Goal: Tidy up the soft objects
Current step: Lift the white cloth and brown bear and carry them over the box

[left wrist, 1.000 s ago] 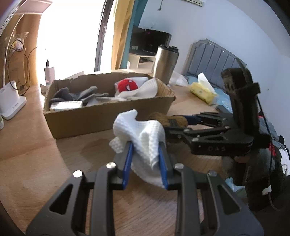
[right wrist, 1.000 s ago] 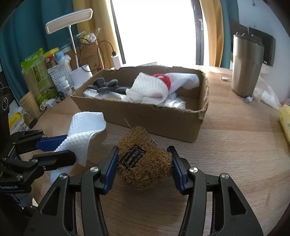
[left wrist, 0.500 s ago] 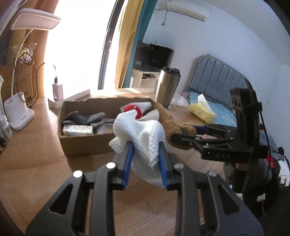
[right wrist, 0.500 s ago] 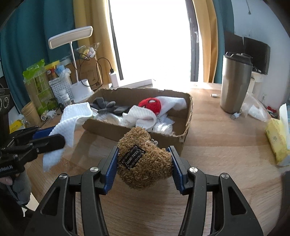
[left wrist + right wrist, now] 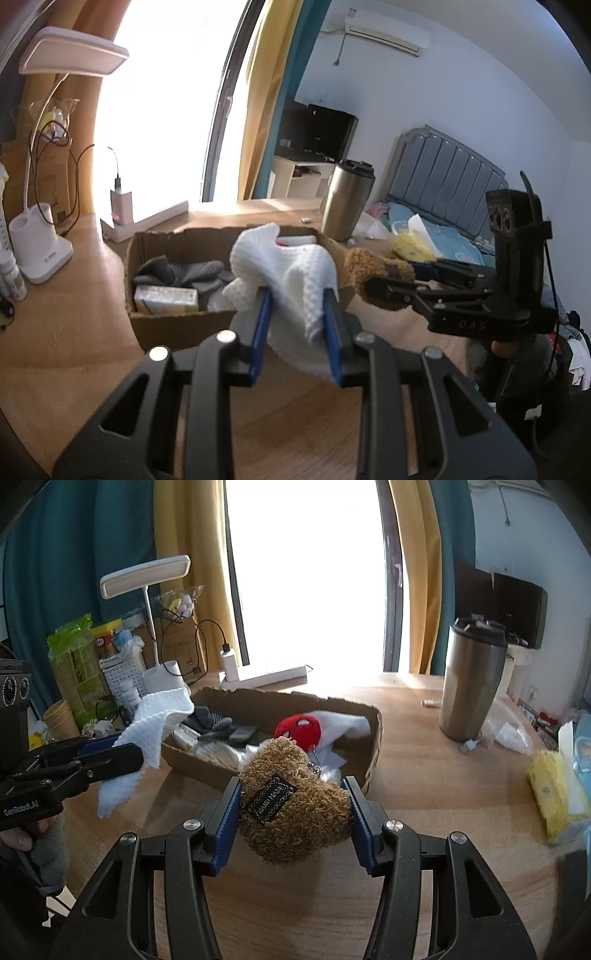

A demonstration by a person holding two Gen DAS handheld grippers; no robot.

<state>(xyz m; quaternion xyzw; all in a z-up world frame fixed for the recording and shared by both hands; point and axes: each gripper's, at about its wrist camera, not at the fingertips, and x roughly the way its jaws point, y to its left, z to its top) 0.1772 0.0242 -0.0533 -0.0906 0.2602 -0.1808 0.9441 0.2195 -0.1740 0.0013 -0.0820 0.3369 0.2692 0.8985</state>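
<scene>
Left wrist: my left gripper (image 5: 297, 314) has its fingers clamped on the white cloth (image 5: 291, 273), held above the table (image 5: 74, 332), with the box (image 5: 173, 325) at 11 o'clock.

Right wrist: my right gripper (image 5: 293, 812) has its fingers half-closed around the brown plush (image 5: 295, 812), the box (image 5: 373, 746) at 12 o'clock. Gloves (image 5: 212, 720) and a red toy (image 5: 299, 727) are already inside; both held items are left to drop in.

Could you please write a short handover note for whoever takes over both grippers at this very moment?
Left gripper: shut on the white cloth, held above the table.
Right gripper: shut on the brown plush toy, also off the table.
Cardboard box: just ahead, already holding grey gloves, a red plush and white cloths.
Left to do: drop both items into the box.
</scene>
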